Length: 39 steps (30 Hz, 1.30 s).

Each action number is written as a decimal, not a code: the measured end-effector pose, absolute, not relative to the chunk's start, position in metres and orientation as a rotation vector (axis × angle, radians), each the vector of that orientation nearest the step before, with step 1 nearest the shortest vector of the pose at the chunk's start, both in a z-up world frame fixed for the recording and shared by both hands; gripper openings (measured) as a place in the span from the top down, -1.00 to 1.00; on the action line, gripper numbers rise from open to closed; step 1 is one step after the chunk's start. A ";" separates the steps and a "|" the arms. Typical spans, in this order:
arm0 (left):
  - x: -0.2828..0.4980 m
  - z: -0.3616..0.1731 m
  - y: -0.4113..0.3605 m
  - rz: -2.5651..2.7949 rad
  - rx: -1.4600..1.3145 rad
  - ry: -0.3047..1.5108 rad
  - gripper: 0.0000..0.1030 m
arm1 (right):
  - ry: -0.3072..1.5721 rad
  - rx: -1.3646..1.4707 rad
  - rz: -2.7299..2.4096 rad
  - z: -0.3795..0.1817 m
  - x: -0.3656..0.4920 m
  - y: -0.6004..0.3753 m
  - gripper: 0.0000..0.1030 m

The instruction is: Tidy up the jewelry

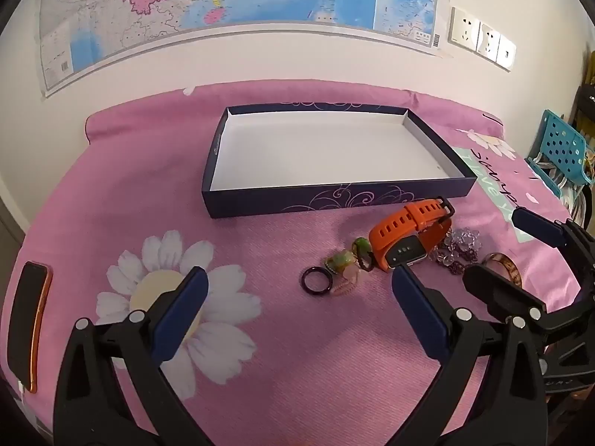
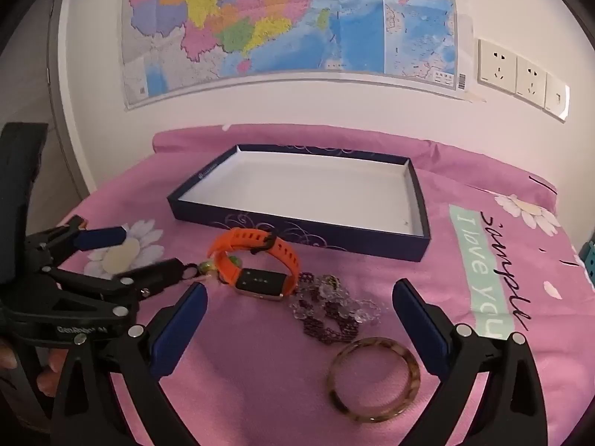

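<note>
1. Nearest the lens in the right wrist view, the right gripper hangs low over the pink cloth, fingers spread wide, holding nothing, touching nothing.
2. Between those fingers, low in the frame, lies the tortoiseshell bangle, flat on the cloth; just above it the purple bead bracelet.
3. At frame left the left gripper reaches in from the side, tilted, a person's fingers visible on its handle.
4. In the left wrist view the left gripper is wide apart and empty; the black ring lies between its fingers on the cloth, with green-and-pink trinkets just beside it.
5. Right finger pad sits just at the orange watch; contact I cannot tell.
6. Upper centre, the dark-blue box stands open, white inside, bare cloth all round it.
7. Far left edge: a phone by the desk's rim.
</note>
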<state>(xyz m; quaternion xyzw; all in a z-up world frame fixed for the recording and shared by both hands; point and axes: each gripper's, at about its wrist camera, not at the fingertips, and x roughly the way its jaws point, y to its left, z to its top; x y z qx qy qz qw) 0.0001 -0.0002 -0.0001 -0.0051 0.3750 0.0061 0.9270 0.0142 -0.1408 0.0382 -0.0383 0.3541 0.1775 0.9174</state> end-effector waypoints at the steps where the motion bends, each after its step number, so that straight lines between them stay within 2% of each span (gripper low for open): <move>1: 0.000 0.000 0.000 0.015 -0.011 0.767 -0.89 | 0.728 -0.078 0.362 0.038 0.014 -0.140 -0.87; 39: -0.002 -0.006 -0.003 0.017 -0.025 0.782 -0.89 | 0.747 0.027 0.429 0.032 0.012 -0.146 -0.87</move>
